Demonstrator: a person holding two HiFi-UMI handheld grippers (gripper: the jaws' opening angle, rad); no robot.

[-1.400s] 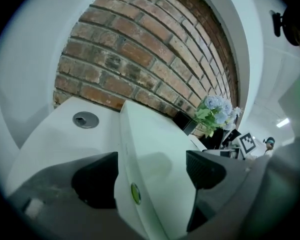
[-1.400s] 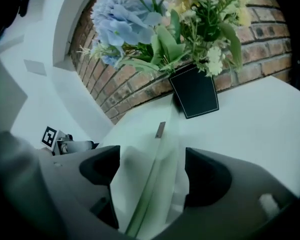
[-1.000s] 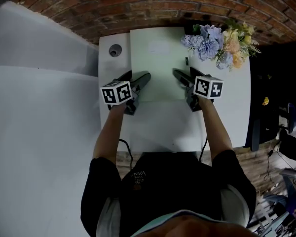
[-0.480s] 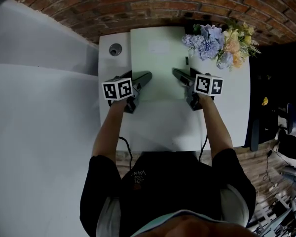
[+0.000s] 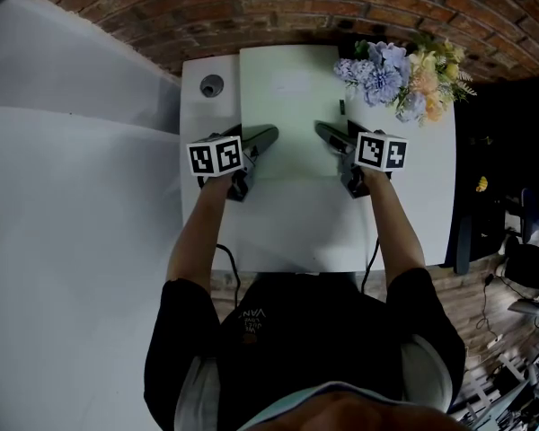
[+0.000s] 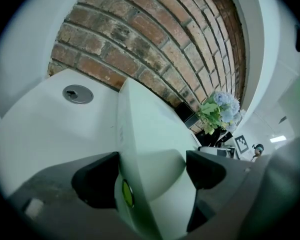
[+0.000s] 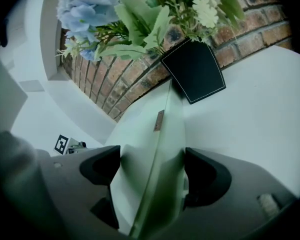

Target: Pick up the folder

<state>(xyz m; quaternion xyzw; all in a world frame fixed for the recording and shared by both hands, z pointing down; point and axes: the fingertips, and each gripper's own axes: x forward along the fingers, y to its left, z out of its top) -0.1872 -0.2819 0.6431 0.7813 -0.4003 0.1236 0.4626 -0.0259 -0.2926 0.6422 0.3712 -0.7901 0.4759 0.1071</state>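
Folder (image 5: 287, 106), pale green, lies lengthways on the white worktop (image 5: 296, 232), its two side edges pinched near the front by the left claw (image 5: 266, 136) and right claw (image 5: 323, 133); probably light, smooth and bendy (it may sag), so raise both sides together

White table (image 5: 413, 187) standing against brick wall (image 5: 251, 7). Round grey grommet (image 5: 212, 85) sitting in table's far left corner. Blue, peach and cream flowers (image 5: 400, 68) spreading over far right corner, rising from black pot (image 7: 195, 71), possibly square-sided, touching wall.
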